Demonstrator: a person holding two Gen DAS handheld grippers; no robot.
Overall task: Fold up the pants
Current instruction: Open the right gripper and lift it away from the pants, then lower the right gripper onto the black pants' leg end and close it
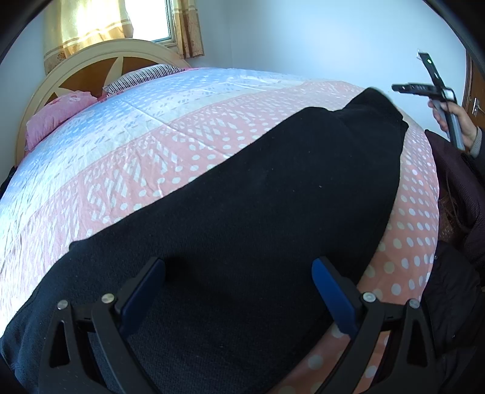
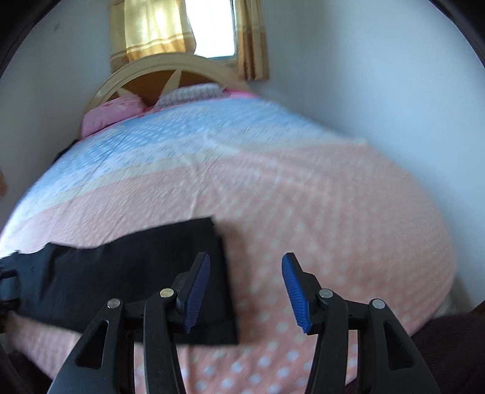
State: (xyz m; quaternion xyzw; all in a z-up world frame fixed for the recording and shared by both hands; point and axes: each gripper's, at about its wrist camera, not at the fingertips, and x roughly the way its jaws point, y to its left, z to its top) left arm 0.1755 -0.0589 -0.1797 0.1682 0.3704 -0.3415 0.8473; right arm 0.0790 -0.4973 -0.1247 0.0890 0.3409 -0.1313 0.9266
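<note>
Room: bedroom with pale walls, a curtained window (image 2: 182,27) and a rounded headboard (image 1: 100,66) at the far end.
Surface: bed spread with a pink and blue dotted quilt (image 1: 182,127); pillows (image 1: 57,115) lie by the headboard.
Pants: black pants (image 1: 257,197) lie flat along the near edge of the quilt, stretched out lengthwise in a long strip, one squared end toward the right side.
Left gripper: left gripper (image 1: 239,282) hovers low over the pants, jaws spread wide, nothing between the pads.
Right gripper: right gripper (image 2: 245,291) is raised beside the squared end of the pants, jaws partly apart and empty; the view is blurred.
Progress: judging by the narrow strip, the legs appear already laid one on the other; the crosswise folds remain.
Next: likely pinching one end and carrying it toward the other.
</note>
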